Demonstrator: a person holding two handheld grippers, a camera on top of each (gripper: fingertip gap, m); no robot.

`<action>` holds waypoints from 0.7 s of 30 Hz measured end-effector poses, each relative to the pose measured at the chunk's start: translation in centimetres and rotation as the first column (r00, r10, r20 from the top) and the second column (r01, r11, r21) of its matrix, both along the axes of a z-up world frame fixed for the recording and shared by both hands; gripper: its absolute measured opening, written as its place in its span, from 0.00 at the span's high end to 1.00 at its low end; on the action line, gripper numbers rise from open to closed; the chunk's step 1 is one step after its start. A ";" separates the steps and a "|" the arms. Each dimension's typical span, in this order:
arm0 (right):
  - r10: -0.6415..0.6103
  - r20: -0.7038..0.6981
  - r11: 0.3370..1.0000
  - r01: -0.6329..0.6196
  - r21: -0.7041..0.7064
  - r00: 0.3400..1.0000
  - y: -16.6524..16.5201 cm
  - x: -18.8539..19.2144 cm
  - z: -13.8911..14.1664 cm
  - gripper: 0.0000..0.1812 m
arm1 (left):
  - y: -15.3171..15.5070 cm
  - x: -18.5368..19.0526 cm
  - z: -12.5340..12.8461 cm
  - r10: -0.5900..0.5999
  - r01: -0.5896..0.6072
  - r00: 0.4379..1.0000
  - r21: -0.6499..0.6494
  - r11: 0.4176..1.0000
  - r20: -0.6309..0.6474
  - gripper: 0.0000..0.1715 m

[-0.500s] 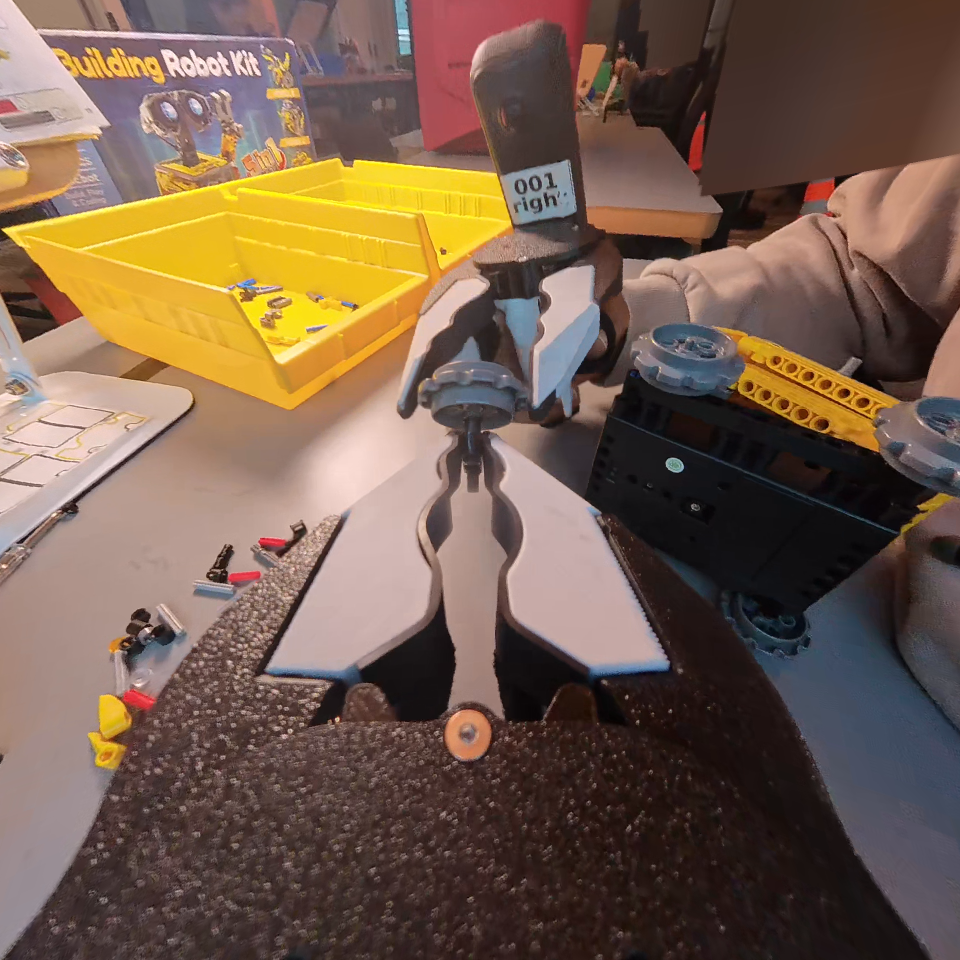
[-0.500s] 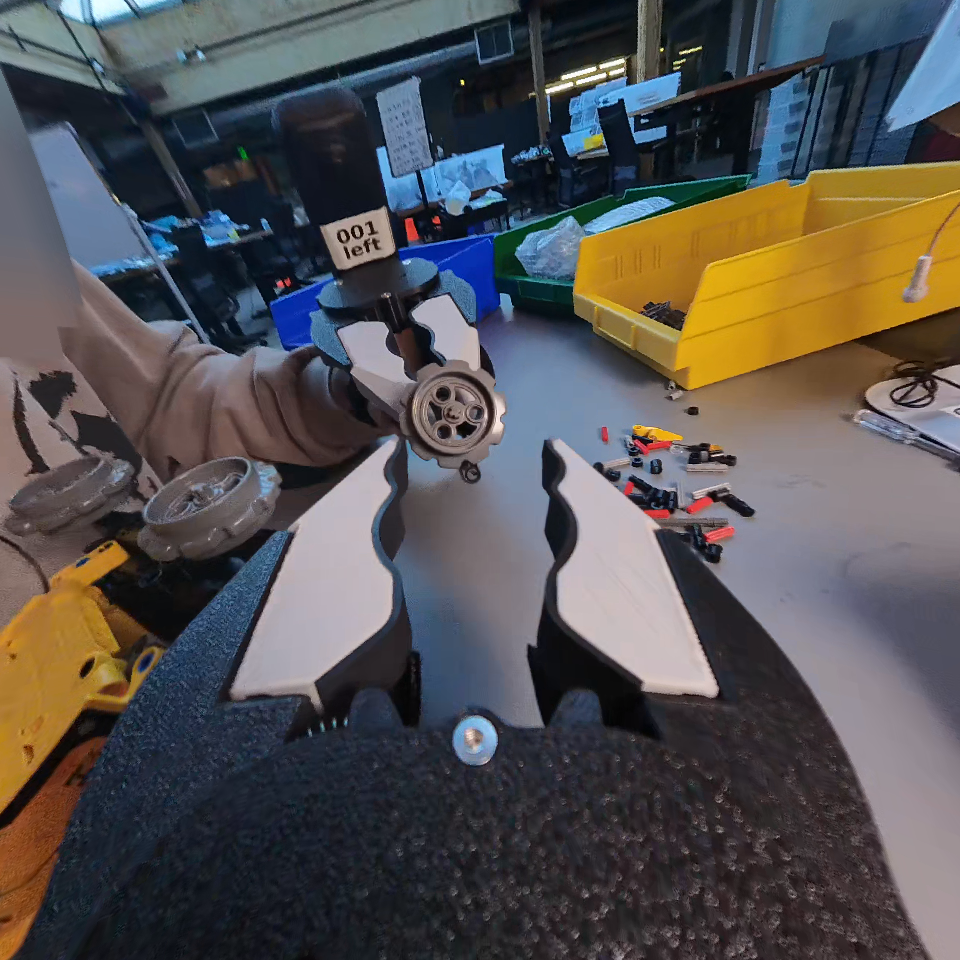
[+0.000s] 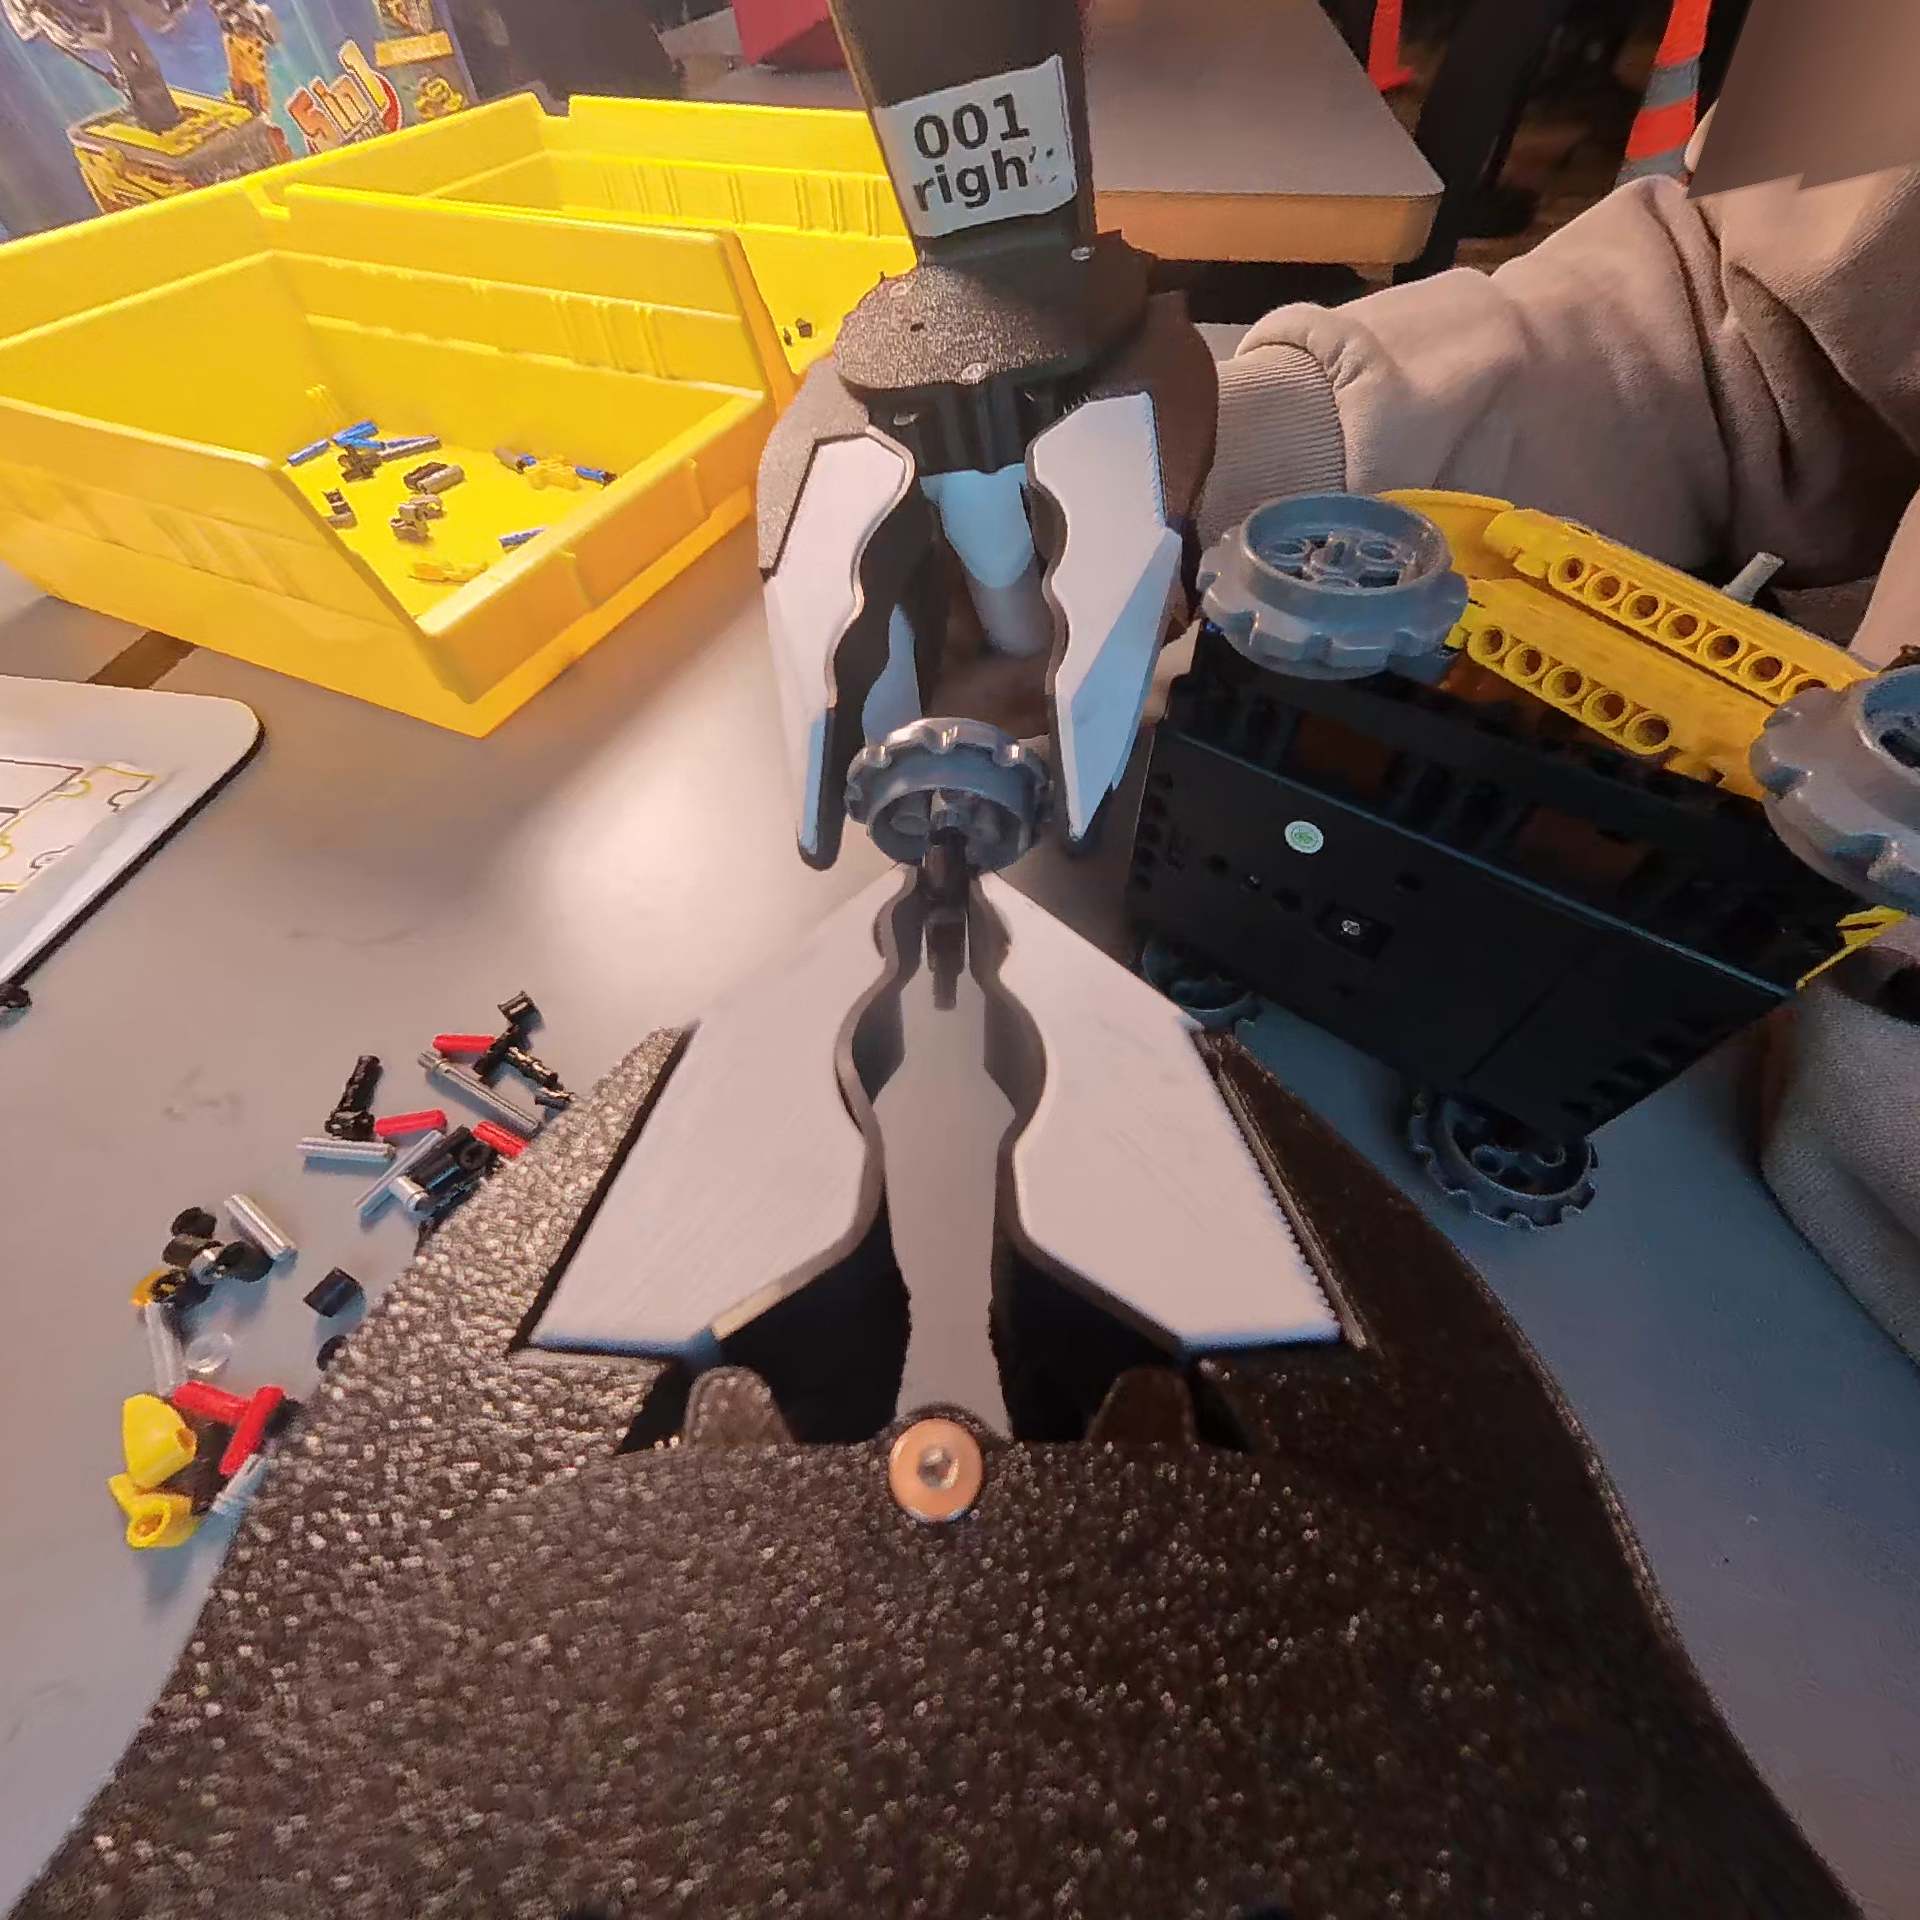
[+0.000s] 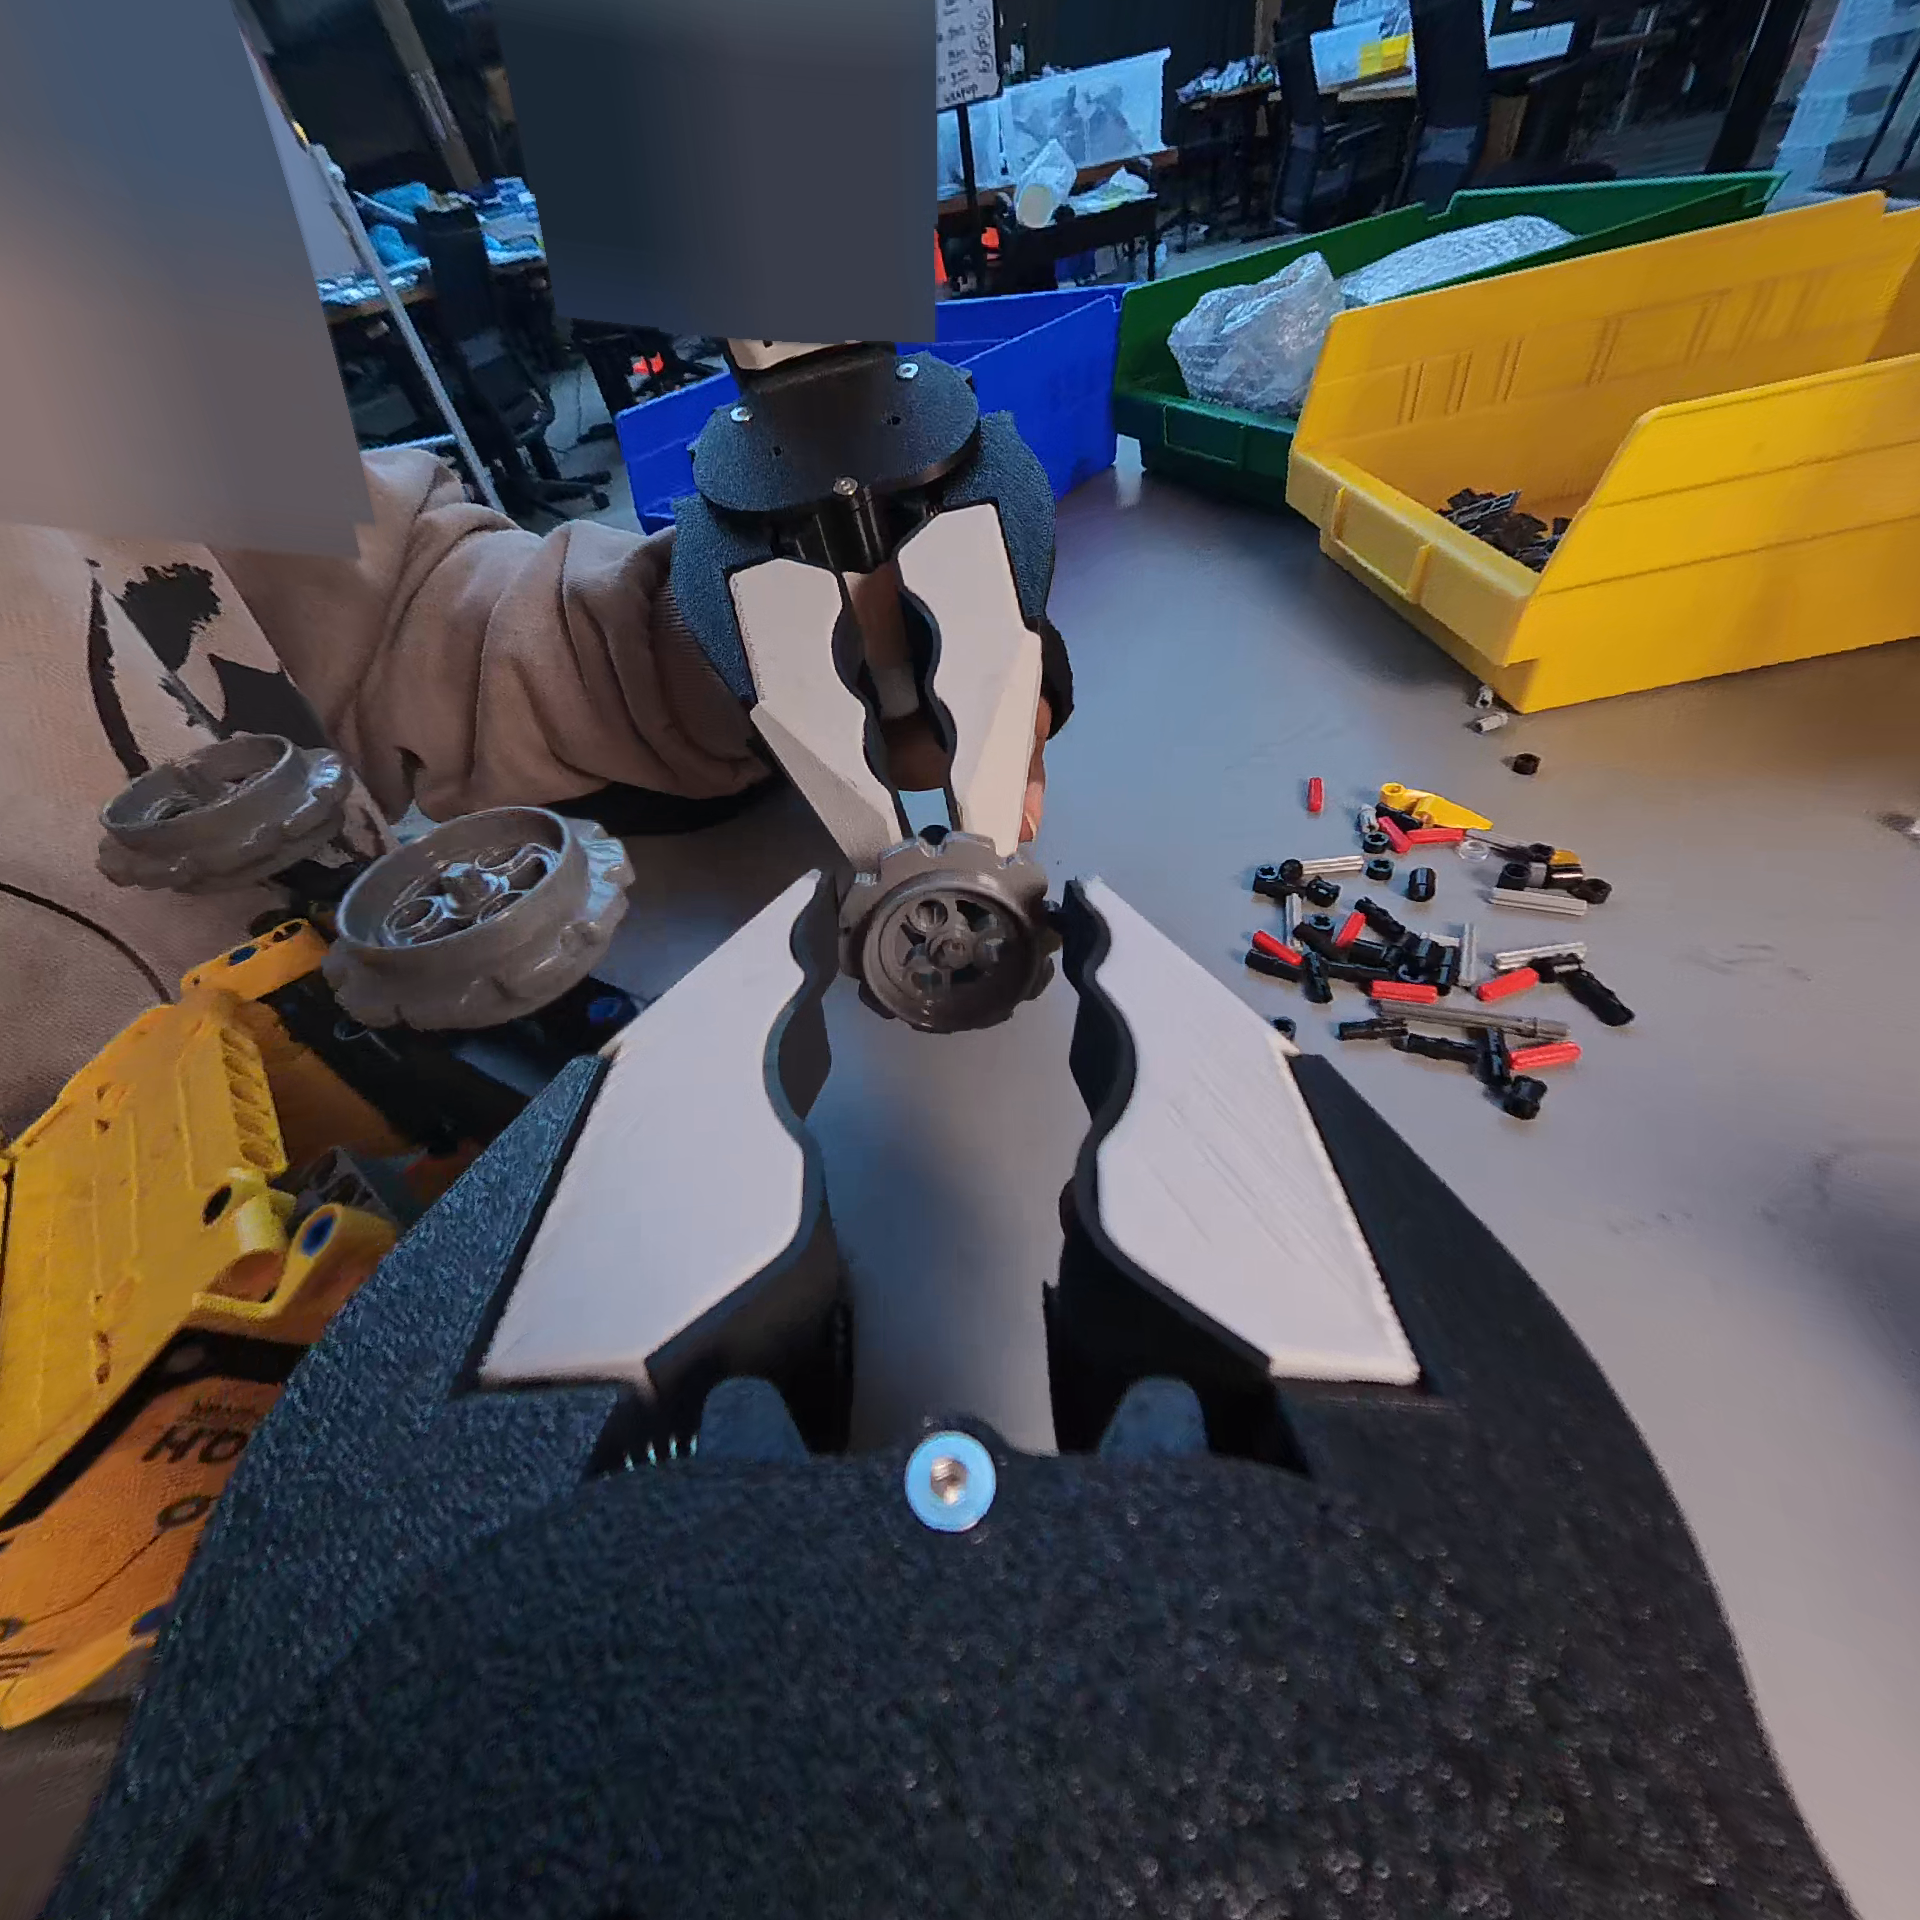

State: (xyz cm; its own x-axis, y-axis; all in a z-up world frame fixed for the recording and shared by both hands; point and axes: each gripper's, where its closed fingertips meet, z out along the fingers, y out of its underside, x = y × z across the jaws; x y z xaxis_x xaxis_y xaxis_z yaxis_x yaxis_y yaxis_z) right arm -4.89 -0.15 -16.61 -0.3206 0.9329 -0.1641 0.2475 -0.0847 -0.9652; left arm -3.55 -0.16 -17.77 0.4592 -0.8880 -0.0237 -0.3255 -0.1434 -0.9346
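Observation:
A grey toothed wheel (image 3: 951, 795) sits on a short black axle (image 3: 943, 935). My left gripper (image 3: 943, 894) is shut on the axle and holds the wheel above the table. My right gripper (image 3: 951, 847) faces it from the far side, open, one finger on each side of the wheel's rim, very close to it. In the right wrist view the wheel (image 4: 951, 940) lies between my right gripper's (image 4: 951, 894) fingertips, with the left gripper (image 4: 940, 836) behind it. A black and yellow brick vehicle (image 3: 1455, 862) with grey wheels (image 3: 1330, 571) stands just to the side.
Loose small pins and axles (image 3: 416, 1122) lie on the grey table, also in the right wrist view (image 4: 1434, 956). Yellow bins (image 3: 312, 582) (image 4: 1662, 582), a green bin (image 4: 1195, 416) and a blue bin (image 4: 1039, 364) stand at the back. A person's sleeve (image 3: 1558, 364) is behind the vehicle. Less than 4 cm separates the two grippers' tips.
My right gripper has moved in toward the left one, so the wheel now sits between its open fingertips. The left gripper still grips the axle.

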 end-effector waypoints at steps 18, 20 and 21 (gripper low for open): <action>0.022 -0.055 0.999 -0.025 -0.048 0.998 -0.4 -1.1 0.0 0.77 | 0.2 -0.1 2.2 -0.016 0.028 0.972 -0.048 0.998 0.235 0.96; 0.015 -0.075 0.996 -0.021 -0.081 0.997 -0.4 -1.1 0.5 0.77 | 0.0 -0.1 2.5 -0.033 0.045 0.974 -0.051 0.998 0.225 0.96; 0.014 -0.091 0.995 -0.022 -0.097 0.996 -0.4 -1.1 0.8 0.77 | -0.1 -0.2 2.6 -0.042 0.051 0.977 -0.038 0.998 0.210 0.96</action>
